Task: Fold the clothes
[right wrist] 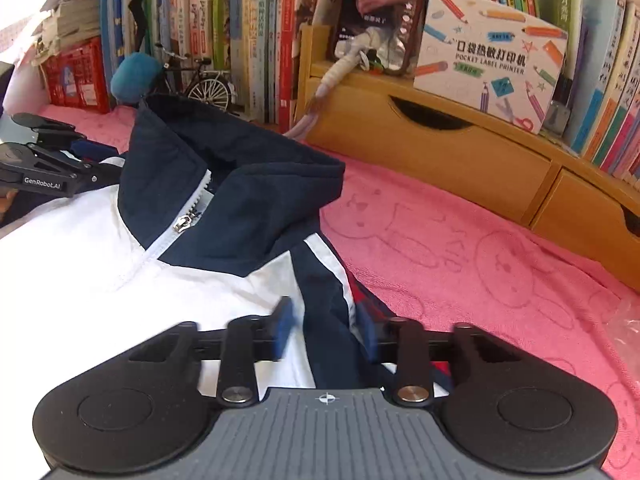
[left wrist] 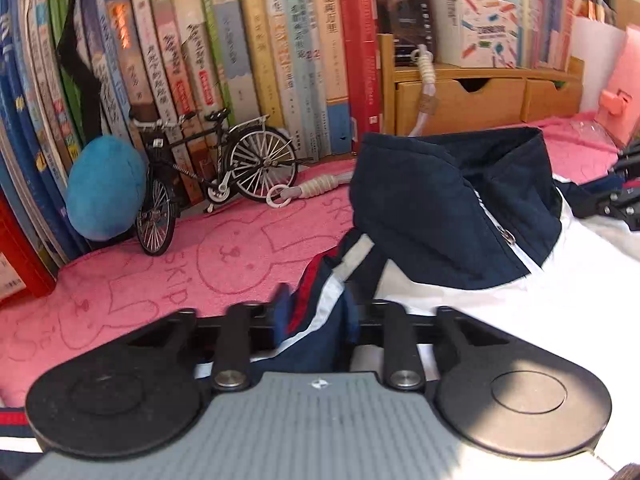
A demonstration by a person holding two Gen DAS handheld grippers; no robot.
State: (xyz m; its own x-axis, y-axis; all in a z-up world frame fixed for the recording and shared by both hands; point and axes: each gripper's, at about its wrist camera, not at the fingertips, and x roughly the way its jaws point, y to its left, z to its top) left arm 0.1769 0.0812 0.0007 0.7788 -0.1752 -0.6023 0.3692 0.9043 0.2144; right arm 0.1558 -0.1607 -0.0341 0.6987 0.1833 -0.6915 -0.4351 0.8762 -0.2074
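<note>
Pink towelling printed with rabbit outlines (right wrist: 460,248) covers the surface, backed by a wall of upright books (left wrist: 248,48) and a wooden drawer unit (right wrist: 440,148). On it lies the navy-and-white jacket (right wrist: 120,264), collar raised toward the books, zip running back from them. Each shoulder seam is pinched: left gripper (left wrist: 316,320) and right gripper (right wrist: 324,328) both sit narrow on jacket cloth. Only the right view reads the label-printer box (right wrist: 488,60); the left view shows the model bicycle (left wrist: 216,176) whole.

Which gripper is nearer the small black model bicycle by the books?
Left. The left gripper grips the navy-and-white jacket on the model bicycle side; the right gripper sits across the jacket, farther away.
</note>
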